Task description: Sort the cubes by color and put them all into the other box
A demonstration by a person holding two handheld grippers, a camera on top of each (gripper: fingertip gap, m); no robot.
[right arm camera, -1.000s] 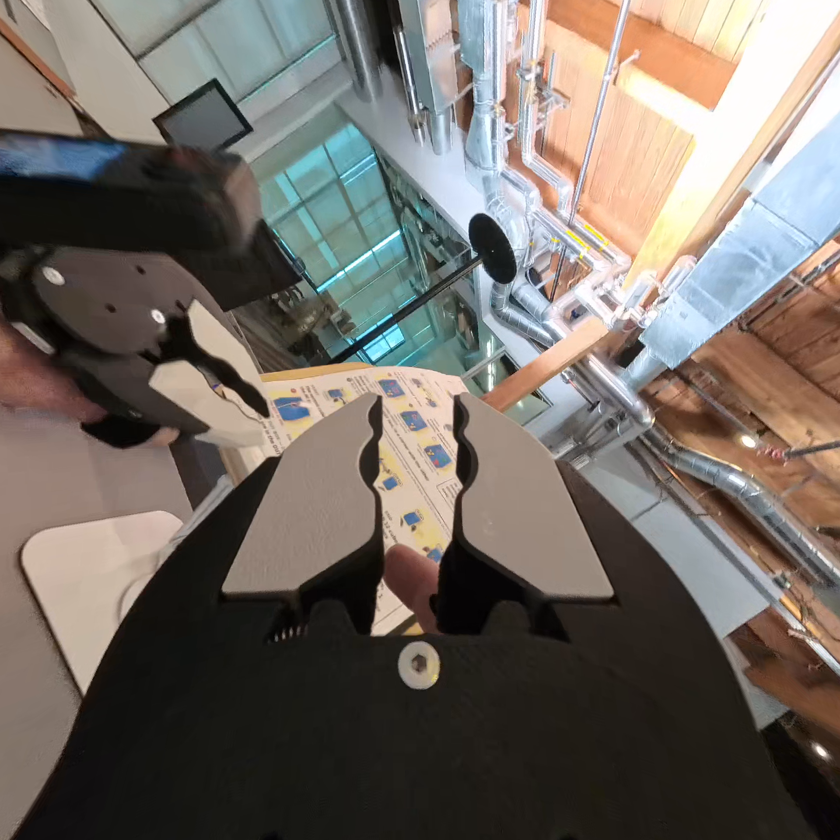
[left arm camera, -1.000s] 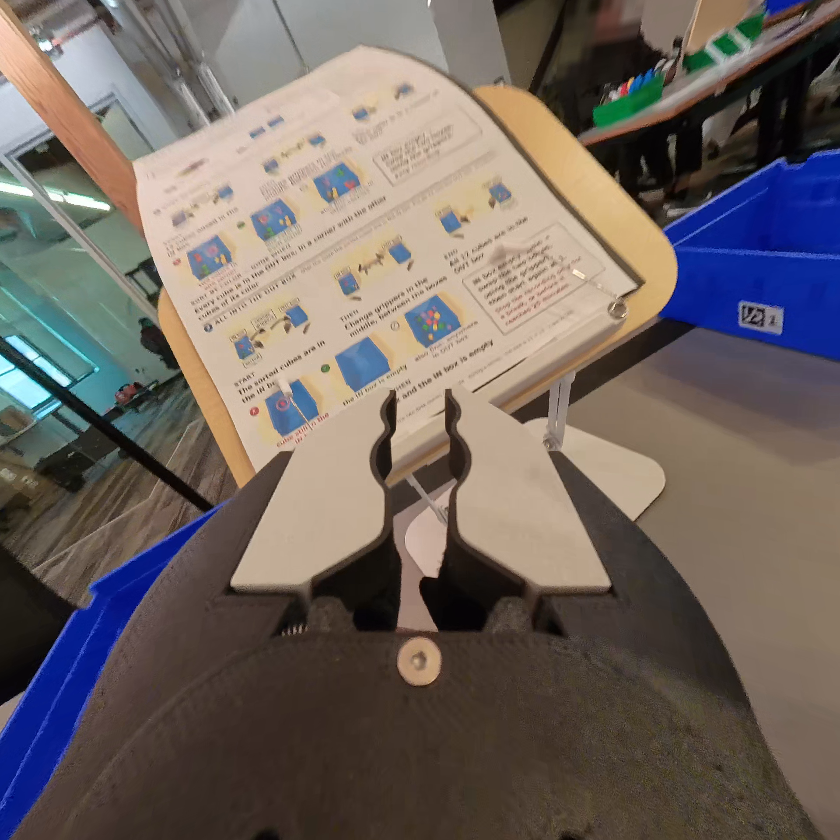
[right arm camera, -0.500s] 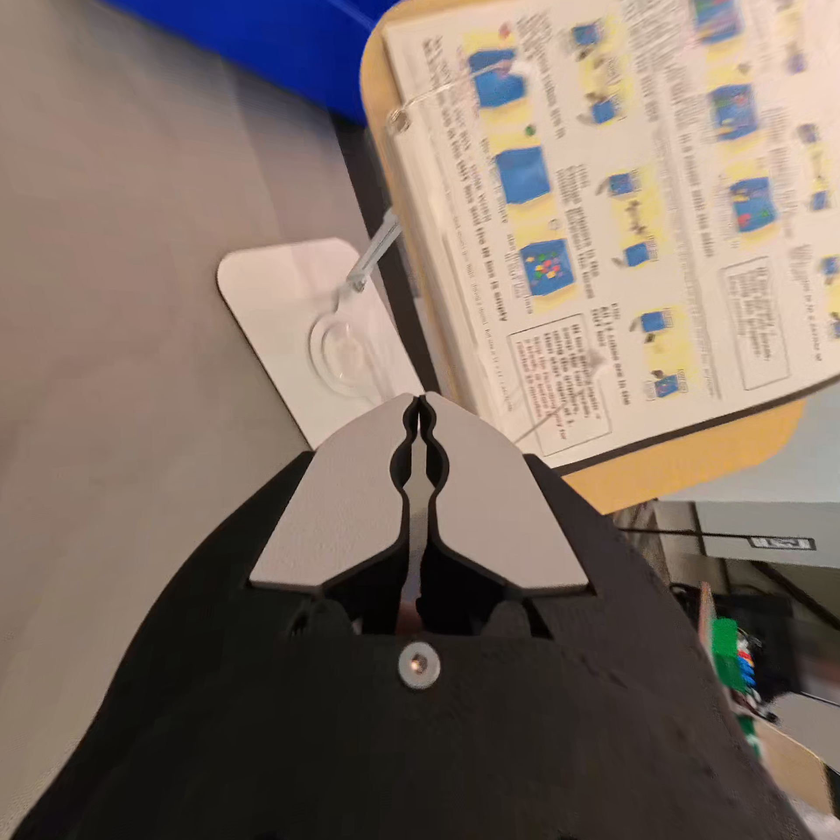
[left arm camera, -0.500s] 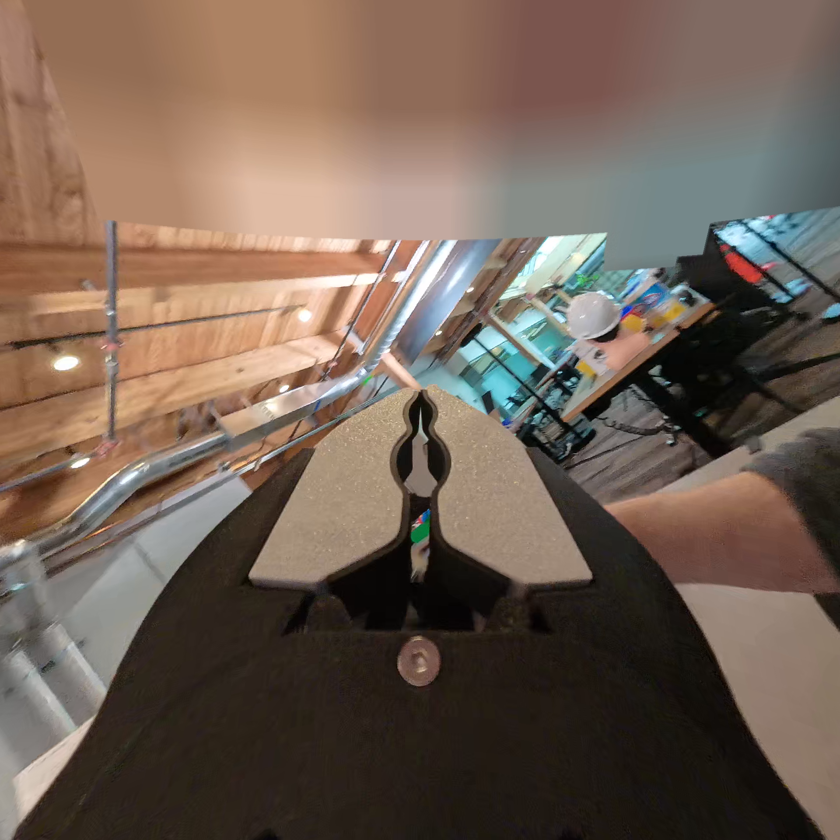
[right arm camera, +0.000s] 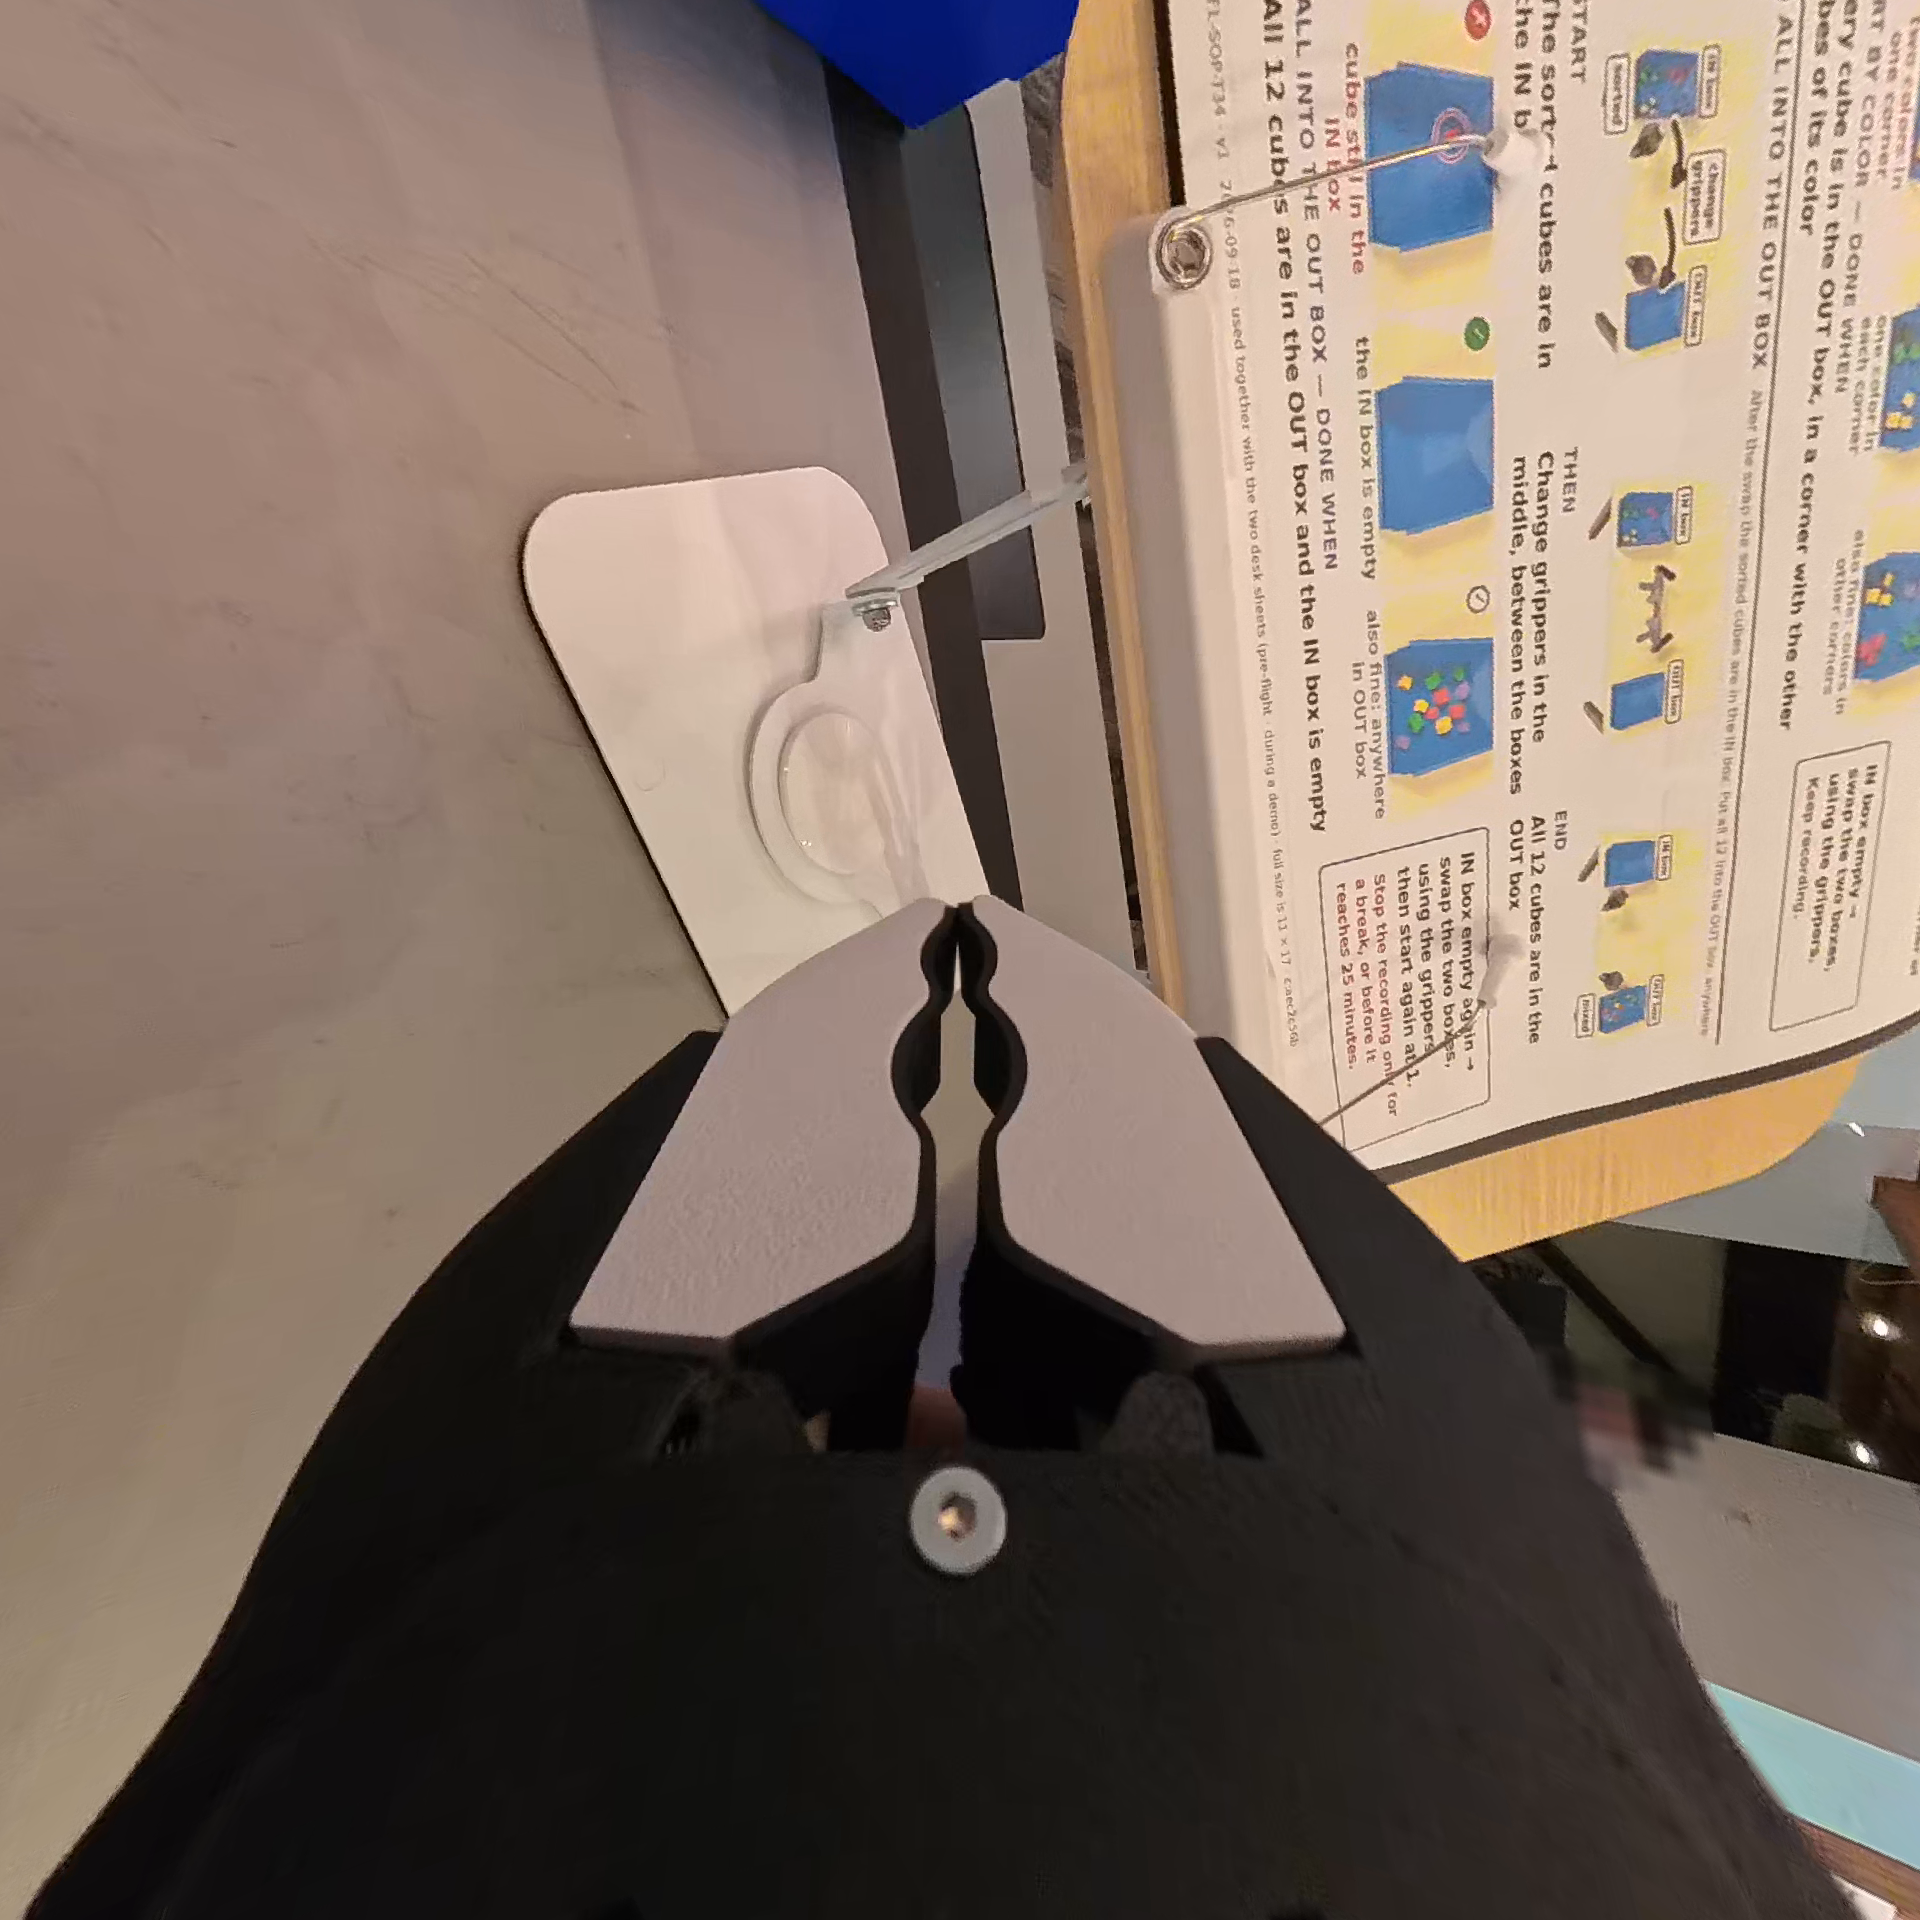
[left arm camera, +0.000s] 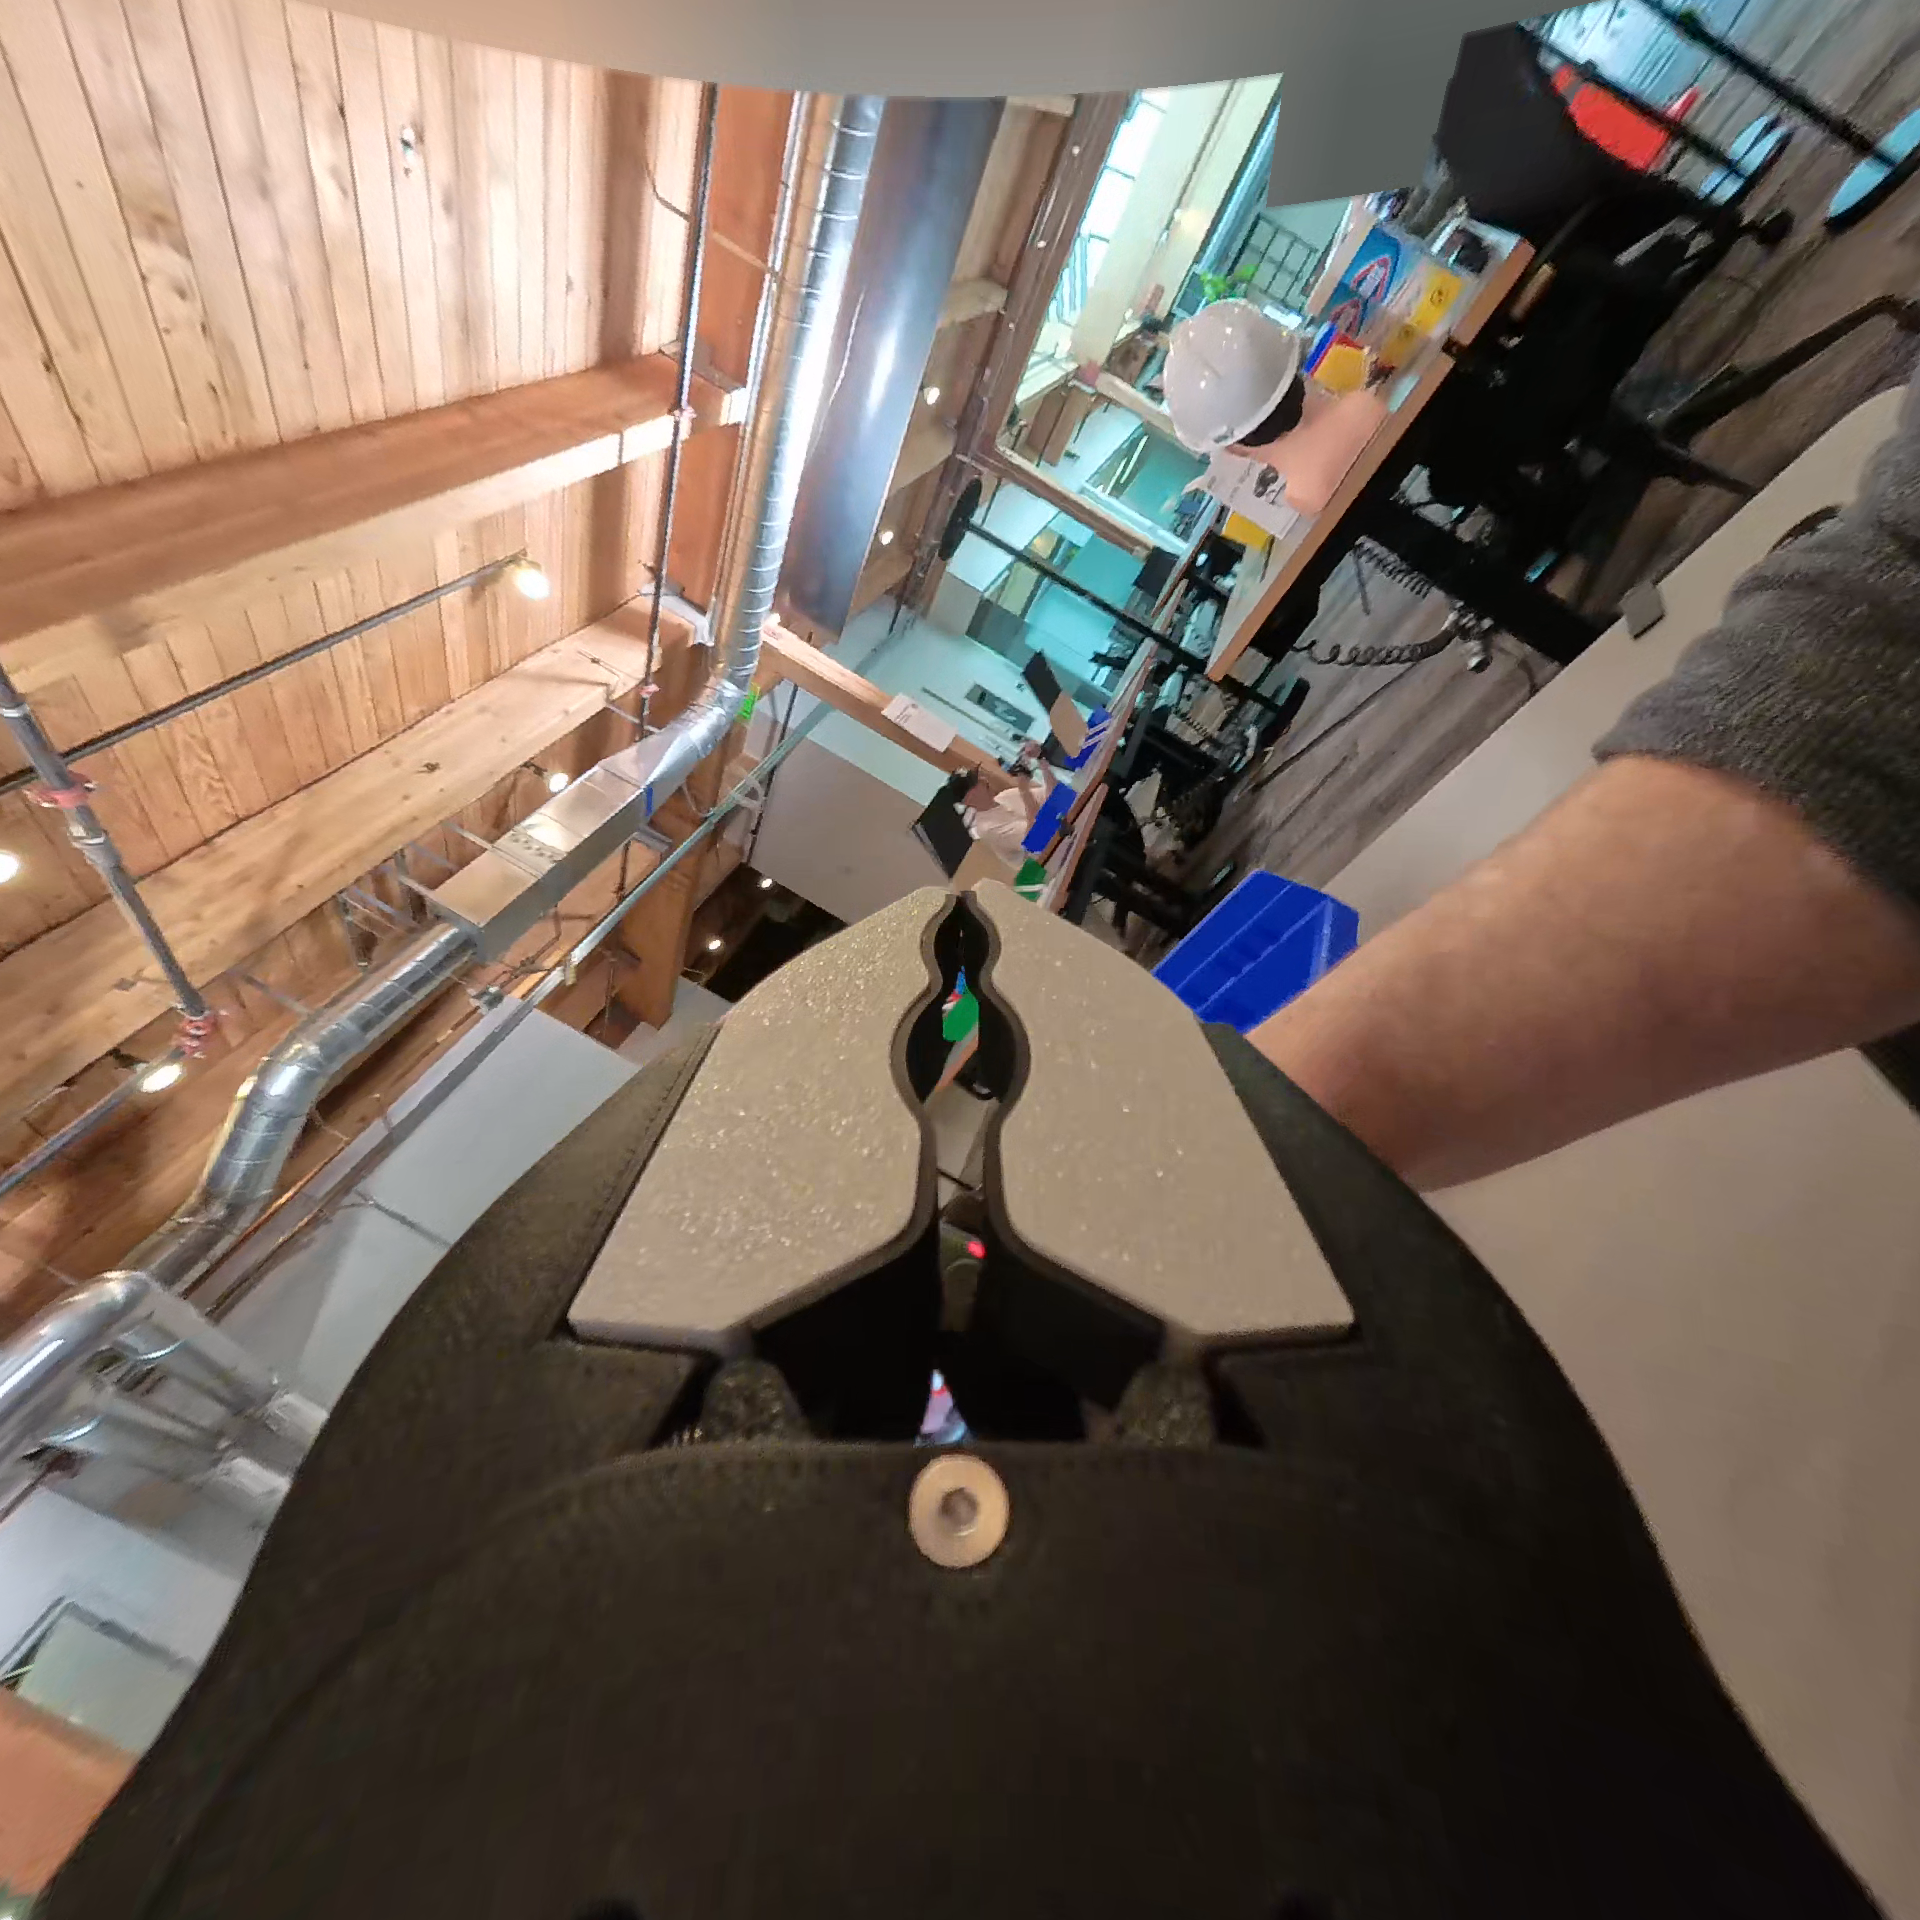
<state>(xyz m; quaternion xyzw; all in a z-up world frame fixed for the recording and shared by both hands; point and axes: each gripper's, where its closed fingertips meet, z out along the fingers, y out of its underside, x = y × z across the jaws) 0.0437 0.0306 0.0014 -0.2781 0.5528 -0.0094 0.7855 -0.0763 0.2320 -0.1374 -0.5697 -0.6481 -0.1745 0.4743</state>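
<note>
**Both grippers clenched on nothing, cubes out of sight**

The left gripper [left arm camera: 961, 912] points up and away from the work, its two grey fingers [left arm camera: 790, 1132] closed tip to tip with nothing between them. Past them run a plank ceiling [left arm camera: 312, 260] and silver ducts [left arm camera: 800, 436], and a forearm [left arm camera: 1621, 966] in a grey sleeve crosses the right side above the pale table [left arm camera: 1662, 1403]. A blue box [left arm camera: 1257, 961] shows beyond the fingertips, seen from outside, so whether it holds anything cannot be told.

The right gripper [right arm camera: 961, 912] is likewise shut and bare, its tips meeting over the white base plate [right arm camera: 675, 665] of a stand that carries a wooden board [right arm camera: 1101, 520] with an illustrated instruction sheet [right arm camera: 1558, 520] clipped to it. The corner of a blue box [right arm camera: 925, 52] juts in at the top edge, again with its inside hidden; whether it is the same box as in the left view is unclear. The grey tabletop [right arm camera: 312, 520] fills the left of that view.

No cube appears in either view. How many are sorted or moved cannot be read here. With neither gripper carrying anything and both aimed away from the boxes, this looks like a pause between steps, and the count of what is left stays open.
</note>
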